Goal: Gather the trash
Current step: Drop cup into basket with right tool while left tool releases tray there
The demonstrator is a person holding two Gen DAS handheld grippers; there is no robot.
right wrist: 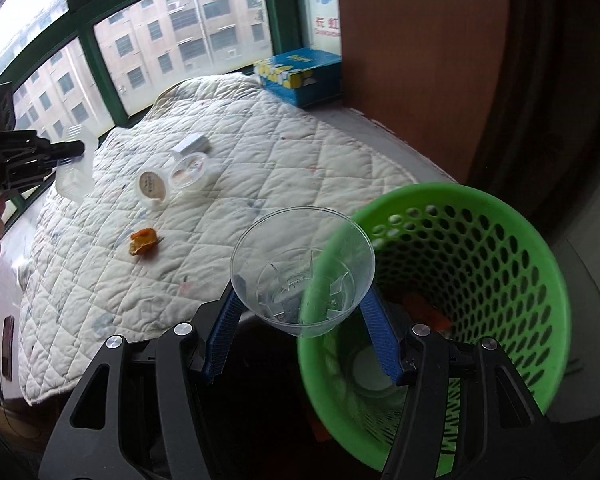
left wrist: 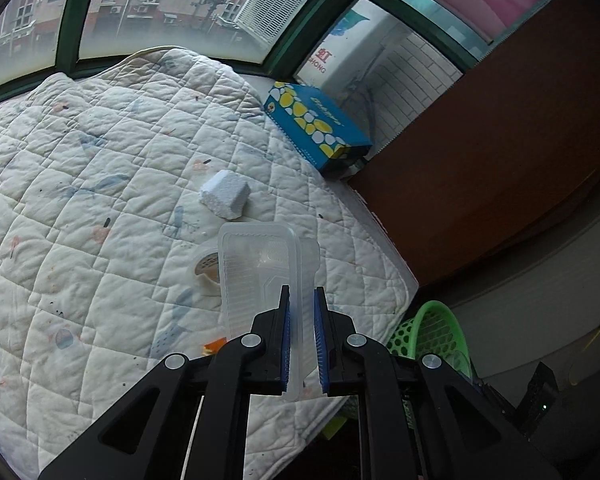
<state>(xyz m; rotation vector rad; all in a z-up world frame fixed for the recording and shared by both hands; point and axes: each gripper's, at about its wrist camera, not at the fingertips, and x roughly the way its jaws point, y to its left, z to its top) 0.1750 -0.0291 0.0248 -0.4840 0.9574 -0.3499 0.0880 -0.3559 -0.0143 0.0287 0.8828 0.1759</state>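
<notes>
Holding clear tray (left wrist: 260, 276) by rim, left gripper (left wrist: 303, 344) clamped | right gripper (right wrist: 300, 320) pinching cup (right wrist: 302, 270) | both light, flimsy, crushable.

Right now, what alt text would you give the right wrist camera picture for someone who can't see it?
The right gripper holds a clear plastic cup at the rim of a green mesh basket. Behind lies a white quilt with an orange peel and small tubs; at far left the left gripper lifts a clear tray.
</notes>
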